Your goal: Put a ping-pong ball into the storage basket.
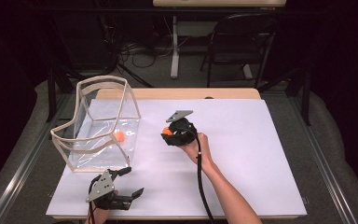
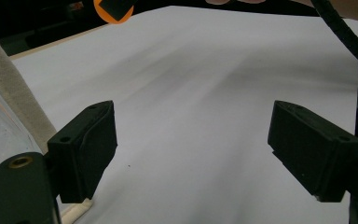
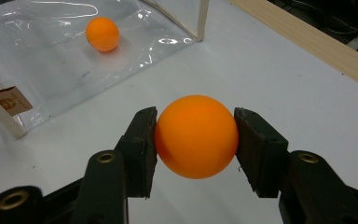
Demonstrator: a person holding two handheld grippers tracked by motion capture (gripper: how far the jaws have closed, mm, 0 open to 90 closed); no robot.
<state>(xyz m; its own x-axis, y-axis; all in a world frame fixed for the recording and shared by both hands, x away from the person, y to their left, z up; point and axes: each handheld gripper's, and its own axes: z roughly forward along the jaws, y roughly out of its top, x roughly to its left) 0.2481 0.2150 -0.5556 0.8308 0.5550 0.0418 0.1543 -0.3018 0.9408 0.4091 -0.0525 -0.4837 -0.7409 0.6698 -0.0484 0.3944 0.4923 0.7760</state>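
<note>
Orange ball (image 3: 196, 136) clamped in right gripper (image 3: 196, 140) jaws; second ball (image 3: 102, 33) inside clear bin (image 3: 51, 70).

Looked like a lab/recording setup: dark curtained surround, tangled cables (image 1: 140, 51) on the floor at upper centre, folding chair (image 1: 240, 44) behind, white-covered tabletop (image 1: 242, 154) on a metal frame.

No readable text, brand, number or sign anywhere. One small brownish label (image 3: 10, 100) sits on the clear plastic container (image 3: 51, 70) near its pale frame strip, seen in the right gripper view; faint marks on it, too blurred to read. Orange balls, grippers and white table sheet carry no visible print.
</note>
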